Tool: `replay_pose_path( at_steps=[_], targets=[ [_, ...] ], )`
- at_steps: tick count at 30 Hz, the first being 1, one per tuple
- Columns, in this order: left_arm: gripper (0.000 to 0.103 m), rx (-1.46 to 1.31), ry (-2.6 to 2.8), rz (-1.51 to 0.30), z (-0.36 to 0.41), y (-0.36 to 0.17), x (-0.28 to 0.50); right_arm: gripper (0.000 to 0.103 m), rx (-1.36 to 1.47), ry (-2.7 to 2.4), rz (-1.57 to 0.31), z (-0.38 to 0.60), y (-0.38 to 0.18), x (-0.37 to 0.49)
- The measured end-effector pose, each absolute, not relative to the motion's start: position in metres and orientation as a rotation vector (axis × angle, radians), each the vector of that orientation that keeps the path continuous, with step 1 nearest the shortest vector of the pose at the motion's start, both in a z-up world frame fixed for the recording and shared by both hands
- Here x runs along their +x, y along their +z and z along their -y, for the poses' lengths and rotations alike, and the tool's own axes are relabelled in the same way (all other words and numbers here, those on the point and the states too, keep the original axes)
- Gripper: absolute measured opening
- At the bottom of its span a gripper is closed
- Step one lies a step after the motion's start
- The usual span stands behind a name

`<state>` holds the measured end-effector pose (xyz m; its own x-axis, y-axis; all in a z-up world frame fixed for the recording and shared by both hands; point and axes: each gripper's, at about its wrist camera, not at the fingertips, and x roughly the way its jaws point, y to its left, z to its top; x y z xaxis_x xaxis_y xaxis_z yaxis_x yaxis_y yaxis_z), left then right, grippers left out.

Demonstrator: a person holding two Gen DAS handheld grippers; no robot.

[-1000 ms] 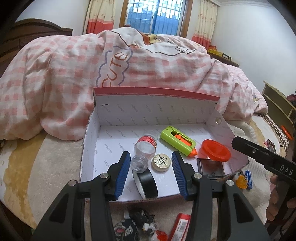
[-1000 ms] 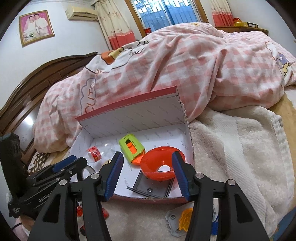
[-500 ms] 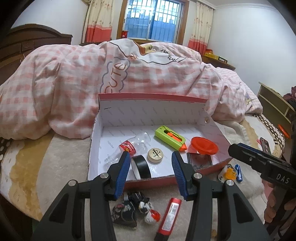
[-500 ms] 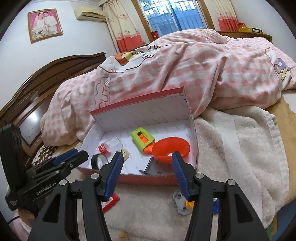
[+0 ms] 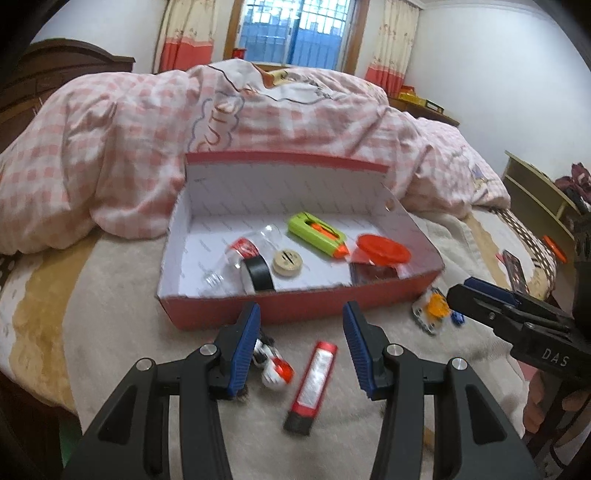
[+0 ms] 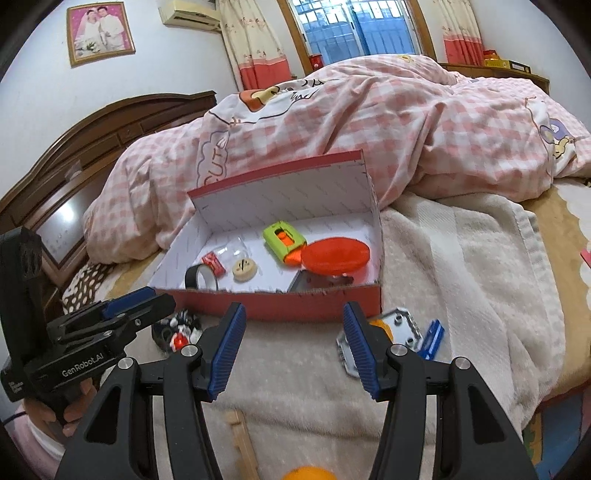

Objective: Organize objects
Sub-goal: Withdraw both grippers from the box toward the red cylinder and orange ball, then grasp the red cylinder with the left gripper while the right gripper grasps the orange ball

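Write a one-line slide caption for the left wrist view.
Open left gripper hovers over a red rectangular tube on the beige blanket, before the red cardboard box of small objects.

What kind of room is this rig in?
Almost certainly a home bedroom: a bed with a pink checked duvet, a carved wooden headboard, and a framed portrait on the wall.
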<state>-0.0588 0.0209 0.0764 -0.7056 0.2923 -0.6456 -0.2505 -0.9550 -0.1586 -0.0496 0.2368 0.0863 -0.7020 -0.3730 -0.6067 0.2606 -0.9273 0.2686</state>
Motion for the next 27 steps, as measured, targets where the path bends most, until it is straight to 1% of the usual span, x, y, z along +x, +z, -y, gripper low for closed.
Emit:
replay_pose_path(
  at_steps=[14, 17, 21, 27],
  targets=[
    [0.046, -1.1, 2.519, -0.094, -0.051, 0.046, -0.026, 0.057, 1.086, -2.522, 0.06, -0.232, 0.068, -0.013],
    [0.046, -1.131, 2.517, -0.091, -0.051, 0.039, -0.028, 0.057, 1.131, -2.47, 0.076, -0.235, 0.064, -0.005],
    [0.046, -1.16, 2.525, -0.071, -0.047, 0.033, -0.033, 0.057, 1.162, -2.476, -0.007, -0.236, 0.059, 0.008],
    [0.046, -1.182, 2.524, -0.082, -0.047, 0.027, -0.037, 0.057, 1.235, -2.41, -0.023, -0.236, 0.046, 0.013]
  ],
)
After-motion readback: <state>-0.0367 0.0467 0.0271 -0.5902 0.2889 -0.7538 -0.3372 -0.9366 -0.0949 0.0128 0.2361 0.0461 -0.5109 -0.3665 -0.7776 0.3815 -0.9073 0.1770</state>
